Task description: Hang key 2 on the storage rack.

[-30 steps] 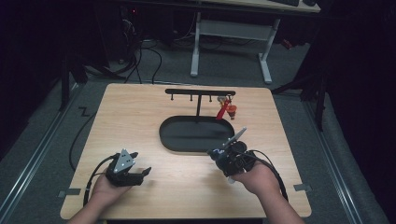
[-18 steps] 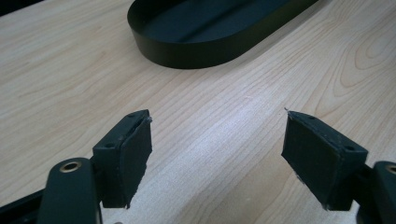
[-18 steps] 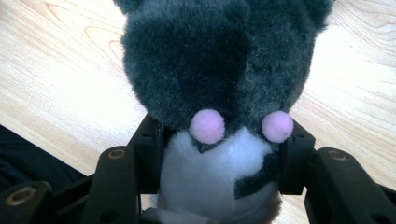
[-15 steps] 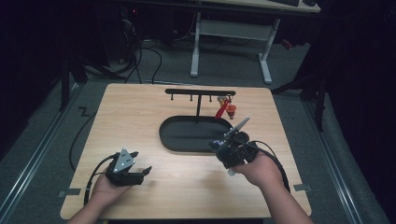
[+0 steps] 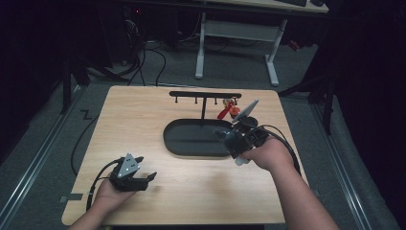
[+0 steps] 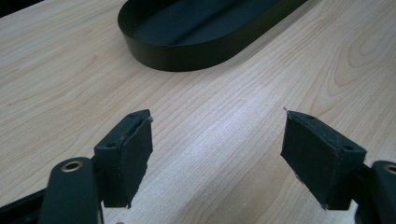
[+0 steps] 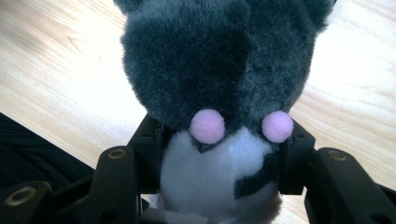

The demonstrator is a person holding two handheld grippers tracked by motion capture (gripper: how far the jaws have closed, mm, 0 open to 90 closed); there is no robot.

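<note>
The right gripper [image 5: 229, 139] has its jaws closed partway onto a small plush toy [image 7: 219, 93], dark grey on top with a white belly and two pink pompoms; in the right gripper view both jaws press into the toy's white lower part from either side, so it is firmly held. In the high view this gripper is lifted off the counter [image 5: 143, 120] above the right end of the black oval tray [image 5: 191, 141], with the toy's grey fur just visible at its front. Behind the tray stands a black T-shaped rack [image 5: 205, 96] with small hooks, and a red and orange item [image 5: 227, 111] hangs from one near its right end. The left gripper [image 5: 143, 178] rests low at the near left of the counter, well apart from the tray; its jaws stand wide open with nothing between them, only bare wood showing, and the tray's rim lies ahead in the left gripper view.
</note>
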